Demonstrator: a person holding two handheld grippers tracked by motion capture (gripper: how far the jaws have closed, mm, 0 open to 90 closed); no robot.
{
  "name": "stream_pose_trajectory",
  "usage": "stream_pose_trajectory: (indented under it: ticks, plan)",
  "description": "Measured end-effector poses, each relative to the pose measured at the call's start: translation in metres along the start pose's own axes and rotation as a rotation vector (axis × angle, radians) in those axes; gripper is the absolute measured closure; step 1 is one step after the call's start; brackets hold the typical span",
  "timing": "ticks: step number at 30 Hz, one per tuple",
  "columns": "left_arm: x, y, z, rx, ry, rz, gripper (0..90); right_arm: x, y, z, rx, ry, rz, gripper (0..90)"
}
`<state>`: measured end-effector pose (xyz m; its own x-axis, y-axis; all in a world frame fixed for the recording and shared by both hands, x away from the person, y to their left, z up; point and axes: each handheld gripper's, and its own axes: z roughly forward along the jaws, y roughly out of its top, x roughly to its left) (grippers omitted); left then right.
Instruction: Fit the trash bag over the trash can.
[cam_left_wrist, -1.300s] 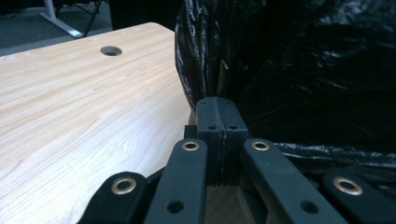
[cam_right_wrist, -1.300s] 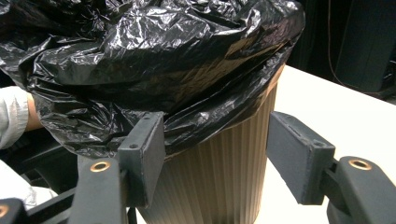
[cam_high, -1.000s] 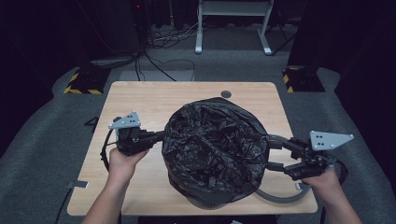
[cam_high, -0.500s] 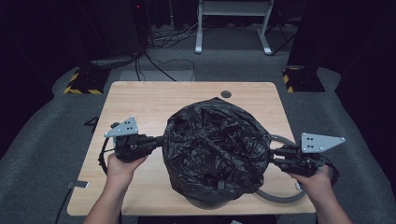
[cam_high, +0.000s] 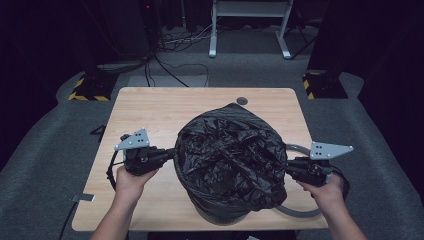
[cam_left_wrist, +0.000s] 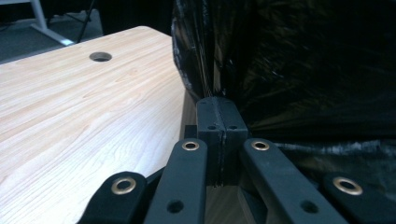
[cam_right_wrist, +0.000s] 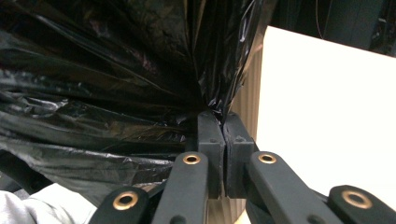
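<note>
At the left of the high view, the left hand-held gripper (cam_high: 169, 153) lies level over the wooden surface (cam_high: 150, 107), its grey plate on top and the person's left hand (cam_high: 131, 176) wrapped around its body. Its jaws are pressed together and pinch a fold of the black plastic bag (cam_high: 231, 155) at the bag's left side; in the left gripper view the pads (cam_left_wrist: 221, 122) meet with the thin film drawn taut into the seam between them.

The bag sits in the middle of the surface, toward the person's edge, draped over a round bin whose ribbed wall (cam_right_wrist: 246, 98) shows in the right gripper view. A round cable hole (cam_high: 242, 100) lies in the surface beyond the bag.

At the right, the right hand-held gripper (cam_high: 290, 169) points inward at the bag's right side, held by the right hand (cam_high: 326, 189). Its jaws have just been closing and now stand pressed together on a gathered pleat of the bag, the film fanning out from the pads (cam_right_wrist: 211, 133).
</note>
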<state>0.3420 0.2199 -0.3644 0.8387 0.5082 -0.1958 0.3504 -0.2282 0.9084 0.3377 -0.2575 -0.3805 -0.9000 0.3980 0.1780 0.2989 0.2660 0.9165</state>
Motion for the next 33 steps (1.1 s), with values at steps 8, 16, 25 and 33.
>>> stream_pose_trajectory:
  ticks: [8,16,25,33]
  plan:
    - [0.006,0.002,0.006,0.001,0.017,-0.019,90.0,-0.008,-0.012,0.008,0.040,0.003,0.060,88.9]
    - [0.004,-0.010,0.014,0.092,0.036,0.002,90.0,-0.011,-0.003,0.006,0.021,-0.021,0.047,88.8]
    - [0.006,-0.041,0.008,0.087,0.020,-0.047,90.0,-0.016,-0.041,0.021,0.150,-0.030,0.092,89.1]
    - [0.005,-0.066,-0.012,0.011,0.003,0.025,90.0,-0.015,-0.066,0.018,0.168,-0.043,0.096,89.1]
